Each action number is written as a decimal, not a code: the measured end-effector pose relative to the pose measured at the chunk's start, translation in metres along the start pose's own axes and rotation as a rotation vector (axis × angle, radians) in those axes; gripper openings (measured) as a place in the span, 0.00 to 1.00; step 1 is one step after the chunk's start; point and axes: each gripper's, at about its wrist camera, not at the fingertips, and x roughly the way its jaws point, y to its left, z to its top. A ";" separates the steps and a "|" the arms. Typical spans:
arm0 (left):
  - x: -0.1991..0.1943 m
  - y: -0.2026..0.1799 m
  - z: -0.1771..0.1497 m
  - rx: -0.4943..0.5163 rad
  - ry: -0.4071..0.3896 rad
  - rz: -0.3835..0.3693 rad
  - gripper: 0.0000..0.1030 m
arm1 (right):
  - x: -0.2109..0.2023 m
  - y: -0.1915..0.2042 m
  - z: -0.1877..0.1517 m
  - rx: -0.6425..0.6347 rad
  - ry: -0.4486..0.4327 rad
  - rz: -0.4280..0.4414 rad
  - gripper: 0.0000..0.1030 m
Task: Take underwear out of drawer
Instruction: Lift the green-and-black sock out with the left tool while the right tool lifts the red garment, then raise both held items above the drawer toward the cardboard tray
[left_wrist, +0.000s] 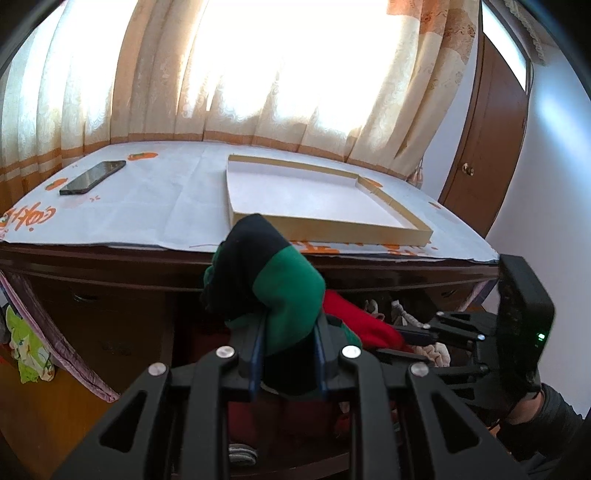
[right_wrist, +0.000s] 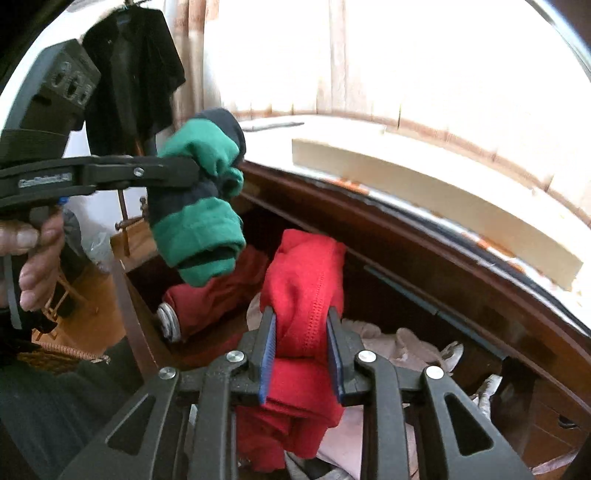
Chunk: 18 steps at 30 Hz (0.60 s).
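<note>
Since both bundles are soft, light knit, pinch mid-fold: left claw clamps green-black underwear above the drawer; right claw clamps red underwear just over it.

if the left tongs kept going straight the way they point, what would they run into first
Probably the front edge of the dark wooden dresser top, just below the shallow beige cardboard tray; the green and navy underwear hides the exact line.
</note>
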 end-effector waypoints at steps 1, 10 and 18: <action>0.000 -0.001 0.001 0.007 -0.003 0.004 0.19 | -0.005 0.001 -0.002 -0.004 -0.026 -0.012 0.26; -0.002 -0.005 0.001 0.028 -0.020 0.005 0.19 | -0.029 0.004 -0.009 -0.021 -0.158 -0.049 0.26; -0.004 -0.009 0.001 0.040 -0.027 0.003 0.19 | -0.046 0.013 -0.015 -0.039 -0.239 -0.075 0.26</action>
